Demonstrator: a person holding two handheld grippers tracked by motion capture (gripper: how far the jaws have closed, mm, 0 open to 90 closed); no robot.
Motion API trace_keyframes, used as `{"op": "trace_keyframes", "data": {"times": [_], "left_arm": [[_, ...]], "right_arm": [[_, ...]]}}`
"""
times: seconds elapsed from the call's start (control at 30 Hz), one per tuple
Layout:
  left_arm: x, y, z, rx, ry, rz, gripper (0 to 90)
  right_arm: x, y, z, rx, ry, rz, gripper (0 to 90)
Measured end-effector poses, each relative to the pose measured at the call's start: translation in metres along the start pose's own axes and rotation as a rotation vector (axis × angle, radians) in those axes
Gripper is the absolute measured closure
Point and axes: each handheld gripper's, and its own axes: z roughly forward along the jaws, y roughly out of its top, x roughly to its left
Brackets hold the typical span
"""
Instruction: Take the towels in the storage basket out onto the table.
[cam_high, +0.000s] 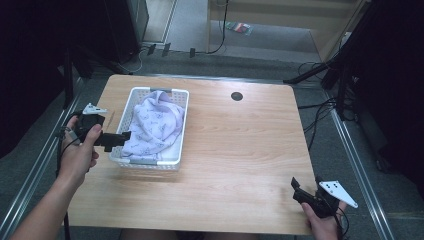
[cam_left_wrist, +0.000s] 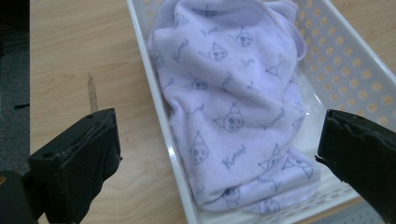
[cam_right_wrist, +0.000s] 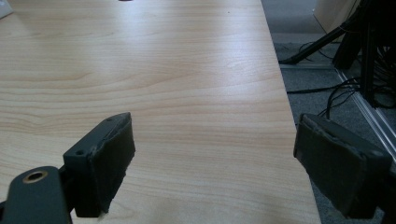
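A white plastic basket (cam_high: 182, 131) stands on the left half of the wooden table (cam_high: 240, 145). A crumpled lilac cloth (cam_high: 155, 125) with small cat-face prints lies inside it. My left gripper (cam_high: 122, 137) hovers at the basket's near left corner. In the left gripper view this gripper (cam_left_wrist: 218, 128) is open: one jaw is over the table outside the basket wall (cam_left_wrist: 144, 70), the other over the basket's far side. The cloth (cam_left_wrist: 224, 84) lies between and below them. My right gripper (cam_high: 307, 182) is open over bare wood at the table's front right corner, and stands open and empty (cam_right_wrist: 215, 140).
A dark round grommet hole (cam_high: 237, 96) sits near the table's far edge. The table's right edge (cam_right_wrist: 280, 93) runs close beside the right gripper, with cables and stand legs (cam_right_wrist: 336, 42) on the floor beyond. Metal rails flank the table.
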Motion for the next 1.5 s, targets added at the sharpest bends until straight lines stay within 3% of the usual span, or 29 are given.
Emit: {"op": "trace_keyframes", "data": {"times": [0.27,0.67,0.77,0.87,1.0,1.03,1.13,1.23,1.5], "left_arm": [[-0.006,0.02,0.012,0.042,0.015,0.021,0.0],[-0.017,0.051,0.029,0.1,-0.003,0.037,0.0],[-0.022,0.061,0.038,0.136,-0.012,0.045,0.0],[-0.023,0.068,0.045,0.156,-0.026,0.031,0.0],[-0.025,0.072,0.052,0.18,-0.031,0.022,0.0],[-0.026,0.073,0.058,0.207,-0.047,0.02,0.0],[-0.027,0.075,0.063,0.222,-0.042,0.019,0.0],[-0.025,0.076,0.074,0.237,-0.041,-0.014,0.0],[-0.027,0.071,0.098,0.29,-0.034,-0.018,0.0]], "right_arm": [[0.0,0.0,0.0,-0.002,0.001,0.001,12.7],[0.0,0.0,0.0,0.002,0.003,0.002,12.7],[0.0,0.0,0.0,0.001,0.004,0.0,12.7],[0.0,0.0,0.0,0.001,0.005,0.001,12.7],[0.0,0.0,0.0,0.001,0.005,0.0,12.7],[0.0,0.0,0.0,0.001,0.006,0.0,12.7],[0.0,0.0,0.0,0.002,0.007,0.0,12.7],[0.0,0.0,0.0,0.01,0.004,-0.001,12.8],[0.0,0.0,0.001,0.01,0.006,-0.001,12.8]]}}
